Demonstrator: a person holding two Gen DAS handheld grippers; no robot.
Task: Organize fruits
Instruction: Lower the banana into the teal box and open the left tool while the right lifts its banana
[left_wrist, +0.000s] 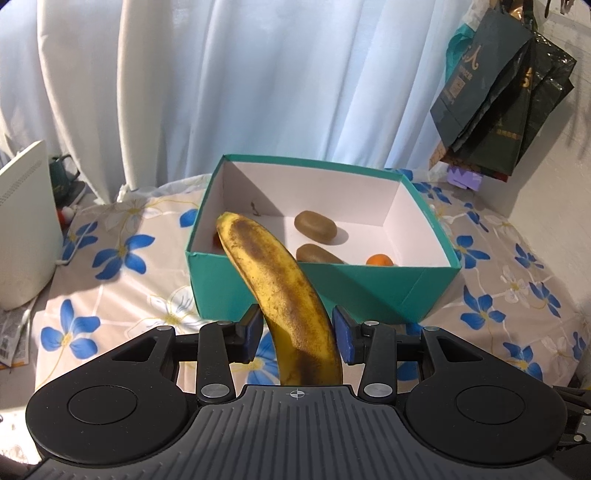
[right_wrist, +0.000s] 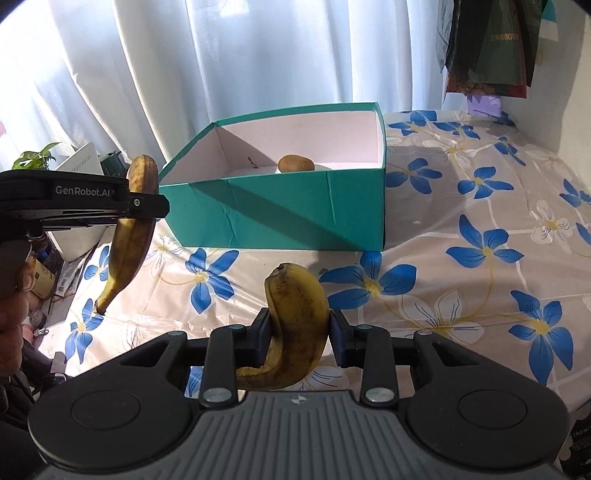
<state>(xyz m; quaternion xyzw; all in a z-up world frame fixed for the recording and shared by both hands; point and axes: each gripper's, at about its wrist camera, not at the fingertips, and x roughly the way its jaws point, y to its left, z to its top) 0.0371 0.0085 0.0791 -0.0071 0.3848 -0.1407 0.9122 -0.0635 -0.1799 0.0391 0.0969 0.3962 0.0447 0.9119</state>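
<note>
In the left wrist view my left gripper (left_wrist: 297, 332) is shut on a spotted yellow banana (left_wrist: 280, 284). Its tip points over the near wall of a teal box (left_wrist: 332, 291). Inside the box lie two kiwis (left_wrist: 315, 224) (left_wrist: 317, 254) and an orange (left_wrist: 379, 260). The right wrist view shows my right gripper (right_wrist: 300, 332) shut on a second banana (right_wrist: 301, 299), held just above the flowered cloth in front of the teal box (right_wrist: 277, 218). At the left of that view my left gripper (right_wrist: 155, 205) holds its banana (right_wrist: 133, 236) off the table.
A flowered tablecloth (right_wrist: 461, 221) covers the table. A white appliance (left_wrist: 26, 229) stands at the left edge. Dark paper bags (left_wrist: 498, 92) hang at the back right against the wall. White curtains fill the background. A person's hand (right_wrist: 14, 295) grips the left tool.
</note>
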